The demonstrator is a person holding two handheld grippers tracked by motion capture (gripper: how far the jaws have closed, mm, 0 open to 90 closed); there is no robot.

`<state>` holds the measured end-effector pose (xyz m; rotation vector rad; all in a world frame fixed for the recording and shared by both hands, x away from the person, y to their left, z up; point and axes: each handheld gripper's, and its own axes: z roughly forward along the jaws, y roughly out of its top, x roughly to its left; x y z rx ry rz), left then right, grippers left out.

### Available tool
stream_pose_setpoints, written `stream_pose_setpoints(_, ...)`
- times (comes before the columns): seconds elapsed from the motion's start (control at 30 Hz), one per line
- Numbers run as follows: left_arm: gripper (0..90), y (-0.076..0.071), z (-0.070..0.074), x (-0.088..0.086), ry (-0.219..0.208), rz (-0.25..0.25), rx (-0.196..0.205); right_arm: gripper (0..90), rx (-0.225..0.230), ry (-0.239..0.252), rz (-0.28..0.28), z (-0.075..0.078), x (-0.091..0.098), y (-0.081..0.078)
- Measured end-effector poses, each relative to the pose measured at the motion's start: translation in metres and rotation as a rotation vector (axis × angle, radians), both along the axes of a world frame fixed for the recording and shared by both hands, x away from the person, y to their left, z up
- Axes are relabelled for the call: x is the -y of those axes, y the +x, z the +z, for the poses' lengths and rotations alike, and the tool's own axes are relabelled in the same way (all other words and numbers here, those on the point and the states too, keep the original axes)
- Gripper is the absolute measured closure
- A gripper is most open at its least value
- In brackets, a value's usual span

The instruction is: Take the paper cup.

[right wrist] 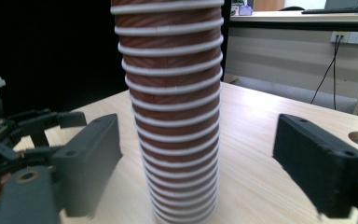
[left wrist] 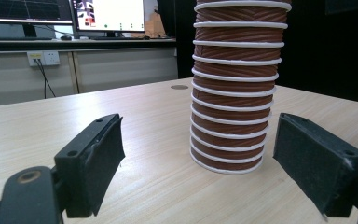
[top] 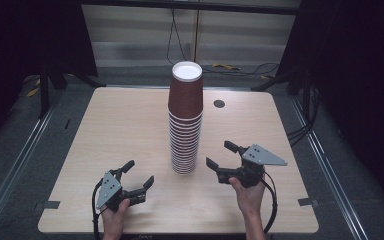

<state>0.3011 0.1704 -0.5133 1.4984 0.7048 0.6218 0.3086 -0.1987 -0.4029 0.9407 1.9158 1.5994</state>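
A tall stack of brown ribbed paper cups with white rolled rims (top: 185,120) stood upright near the middle of the pale wood-grain bench (top: 115,130), mouths up, the top cup showing its white inside. Two hand-held grippers flanked the foot of the stack, neither touching it. The left gripper (top: 139,176), held low at the near-left of the bench, had its black jaws spread wide with nothing between them; in the left gripper view the cup stack (left wrist: 235,93) rose beyond and between the jaws. The right gripper (top: 221,155), just right of the stack, was likewise released, its jaws parted and empty, the stack (right wrist: 172,116) looming close ahead of them in the right gripper view. A small dark round grommet (top: 219,103) sat in the bench behind the stack.
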Motion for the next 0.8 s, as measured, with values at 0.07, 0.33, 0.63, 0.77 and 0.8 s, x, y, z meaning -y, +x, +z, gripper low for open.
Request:
stream_pose_setpoints(0.07,15.6,0.0,0.0,0.0,0.0,0.0,0.0,14.3,0.0,0.002,0.014,0.005,-0.001,0.003)
stream_pose_setpoints(0.33,15.6,0.0,0.0,0.0,-0.003,0.001,-0.001,15.2,0.016,0.028,0.066,0.022,-0.003,0.011)
stream_pose_setpoints(0.63,15.6,0.0,0.0,0.0,-0.001,-0.002,0.0,13.3,0.032,0.044,0.133,0.048,-0.007,0.02)
stream_pose_setpoints(0.77,15.6,0.0,0.0,0.0,-0.002,-0.004,0.0,13.4,0.048,0.042,0.14,0.06,-0.007,0.025)
stream_pose_setpoints(0.8,15.6,0.0,0.0,0.0,-0.002,-0.004,0.0,13.4,0.051,0.043,0.143,0.063,-0.008,0.026)
